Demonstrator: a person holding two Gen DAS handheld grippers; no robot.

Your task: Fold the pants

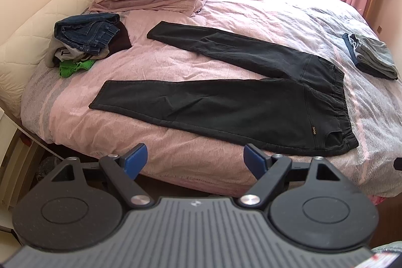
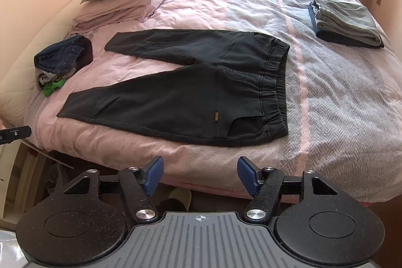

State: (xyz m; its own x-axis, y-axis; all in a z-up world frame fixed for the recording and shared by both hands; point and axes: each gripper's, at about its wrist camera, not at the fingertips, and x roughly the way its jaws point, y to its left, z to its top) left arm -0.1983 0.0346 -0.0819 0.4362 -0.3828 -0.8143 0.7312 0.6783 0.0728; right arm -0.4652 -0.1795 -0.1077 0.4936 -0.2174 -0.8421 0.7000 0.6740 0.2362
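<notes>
Bed (image 1: 251, 4): pink-and-grey duvet, window behind.
Left gripper (image 1: 195, 157): jaws wide, empty, off the near edge.
Right gripper (image 2: 200, 173): jaws wide, empty, nearer the waistband.
Black pants (image 2: 176, 92): flat beyond both, long axis along the near edge, waistband right, legs splayed left.

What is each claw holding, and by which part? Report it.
Nothing is held. The left claw and the right claw both stand open over the near bed edge, short of the black pants lying flat and unfolded.
</notes>
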